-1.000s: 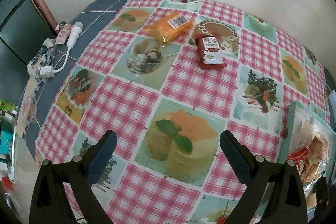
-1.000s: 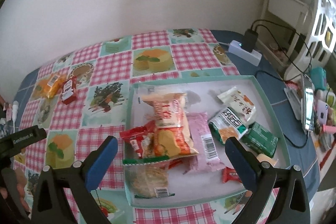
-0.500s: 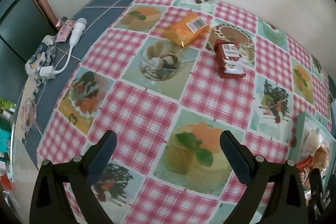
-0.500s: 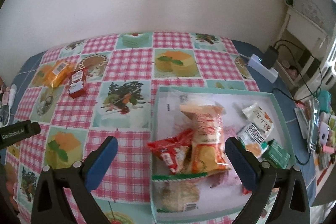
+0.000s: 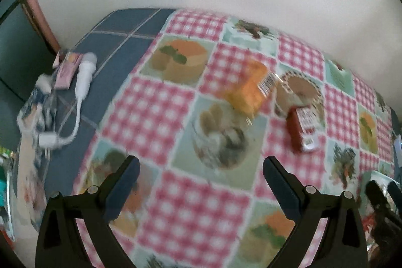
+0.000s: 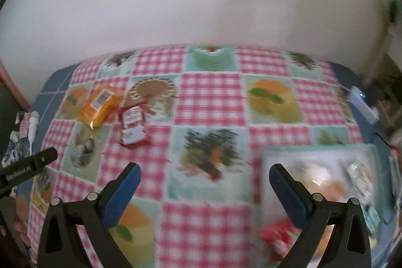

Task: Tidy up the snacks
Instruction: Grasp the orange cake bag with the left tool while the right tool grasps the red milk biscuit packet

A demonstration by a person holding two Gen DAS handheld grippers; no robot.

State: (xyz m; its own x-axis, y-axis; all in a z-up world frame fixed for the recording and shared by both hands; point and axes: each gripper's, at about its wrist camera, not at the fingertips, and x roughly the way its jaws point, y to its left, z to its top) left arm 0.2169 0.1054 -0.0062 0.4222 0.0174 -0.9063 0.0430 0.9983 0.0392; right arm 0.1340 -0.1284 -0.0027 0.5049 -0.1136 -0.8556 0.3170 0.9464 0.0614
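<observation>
Both claws wide open, nothing between the fingers. Left gripper [image 5: 201, 182] hangs over the checked tablecloth [image 5: 176, 205], aimed toward the two loose snacks. Orange packet [image 5: 247, 88] lies just beside the red packet [image 5: 302, 128], both well apart from the tray [image 6: 321, 151], on its far left. Right gripper [image 6: 204, 186] hovers left of the tray, which is already loaded w/ snacks (too blurred to name them). Risks, imo: the views are smeared, so a rushed approach could overshoot and shove the orange packet into the red one; its slick wrapper may slip from the fingertips; dropping more onto the heaped tray could spill it.
</observation>
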